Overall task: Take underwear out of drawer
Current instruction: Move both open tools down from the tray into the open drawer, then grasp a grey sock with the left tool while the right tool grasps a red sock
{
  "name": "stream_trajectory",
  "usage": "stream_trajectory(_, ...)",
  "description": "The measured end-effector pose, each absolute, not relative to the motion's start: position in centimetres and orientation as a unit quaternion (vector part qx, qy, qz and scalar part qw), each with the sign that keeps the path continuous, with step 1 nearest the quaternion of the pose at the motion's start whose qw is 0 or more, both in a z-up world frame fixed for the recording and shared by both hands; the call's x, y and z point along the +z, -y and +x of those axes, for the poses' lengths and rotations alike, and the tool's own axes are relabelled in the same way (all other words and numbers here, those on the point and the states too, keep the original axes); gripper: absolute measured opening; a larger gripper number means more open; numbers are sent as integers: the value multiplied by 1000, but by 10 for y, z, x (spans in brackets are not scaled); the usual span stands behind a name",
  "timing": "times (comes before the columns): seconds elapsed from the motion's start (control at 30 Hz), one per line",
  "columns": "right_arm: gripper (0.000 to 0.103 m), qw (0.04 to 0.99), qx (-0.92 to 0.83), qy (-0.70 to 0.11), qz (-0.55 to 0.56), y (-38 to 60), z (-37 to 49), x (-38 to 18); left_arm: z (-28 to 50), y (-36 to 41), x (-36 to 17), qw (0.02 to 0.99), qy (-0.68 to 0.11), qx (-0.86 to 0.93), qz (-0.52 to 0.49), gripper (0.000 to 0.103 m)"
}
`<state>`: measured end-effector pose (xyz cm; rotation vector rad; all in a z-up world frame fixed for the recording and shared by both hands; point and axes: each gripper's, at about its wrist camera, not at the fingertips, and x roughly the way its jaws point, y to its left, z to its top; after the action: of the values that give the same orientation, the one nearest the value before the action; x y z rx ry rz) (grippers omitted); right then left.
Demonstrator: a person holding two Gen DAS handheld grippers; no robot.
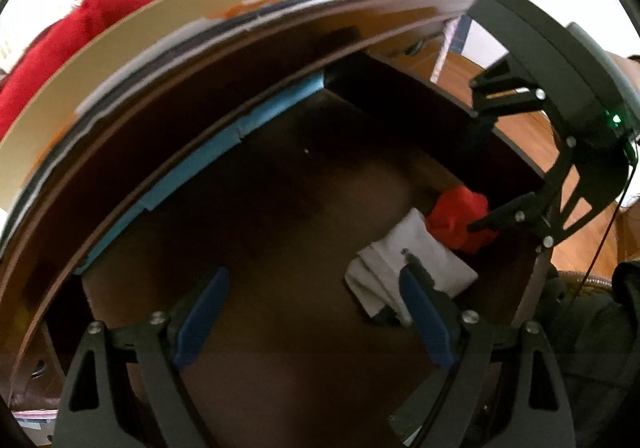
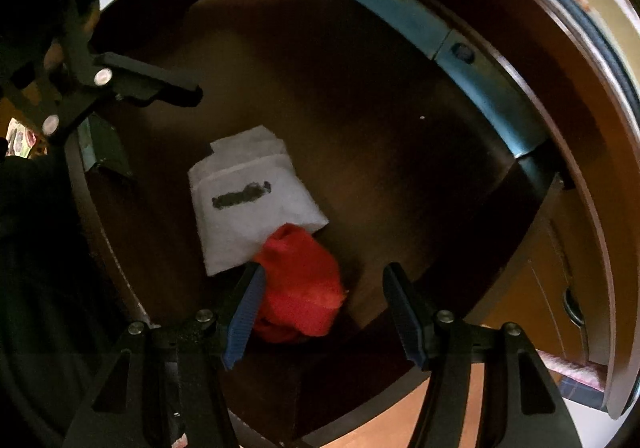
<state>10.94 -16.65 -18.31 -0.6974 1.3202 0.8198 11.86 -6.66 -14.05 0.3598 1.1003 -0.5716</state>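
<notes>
A big dark brown wooden drawer (image 2: pixel 400 96) stands pulled open, and both cameras look down into it. Its floor is mostly bare wood. A blue-grey metal rail (image 2: pixel 404 14) runs along one inside wall, with round screw heads on it.

The left gripper (image 1: pixel 312 284) hangs over the drawer with its blue-padded jaws spread wide. Nothing is between them but the bare drawer floor. Its right-hand finger (image 1: pixel 424 312) sits in front of the white cloth in this view; I cannot tell if it touches.

The right gripper (image 2: pixel 324 296) points down into the drawer. Its jaws are apart too, not squeezing anything. The red thing sits in the gap, close beside its left pad (image 2: pixel 244 316); the other pad is well clear of it.

The folded white underwear (image 2: pixel 248 200) lies flat on the drawer floor near one side wall. It has a dark smudgy mark across its top.

The small red underwear (image 2: pixel 304 288) lies bunched up on the drawer floor. It touches one corner of the white piece and covers it a little.
</notes>
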Motion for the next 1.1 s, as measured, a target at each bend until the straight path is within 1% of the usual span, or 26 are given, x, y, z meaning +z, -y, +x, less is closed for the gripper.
stream_trajectory(0.3,59,619,377,-631,-277,158,122,-198,119,77,-155,776,-534,-282,180,88)
stream_trajectory(0.33,58,618,377,-633,-275,158,123,-199,119,78,-156,775,-535,-283,183,88)
stream_trajectory(0.37,55,617,376,-635,-274,157,125,-199,119,79,-157,774,-536,-284,185,88)
stream_trajectory(0.43,48,616,370,-636,-281,156,128,-199,118,81,-158,769,-539,-287,188,88)
stream_trajectory(0.67,46,611,360,-621,-333,143,121,-206,118,90,-162,759,-544,-296,202,88)
stream_trajectory(0.7,45,612,360,-618,-337,141,121,-206,118,88,-160,758,-544,-298,202,88)
stream_trajectory(0.73,32,608,365,-618,-341,138,118,-206,120,90,-161,756,-545,-301,202,88)
stream_trajectory(0.77,25,604,369,-614,-349,135,113,-208,121,91,-161,754,-547,-303,199,88)
stream_trajectory(0.83,21,613,366,-595,-369,124,103,-205,123,93,-162,749,-553,-309,192,88)
stream_trajectory(1.1,20,670,350,-571,-320,132,109,-182,132,110,-178,712,-593,-333,178,88)
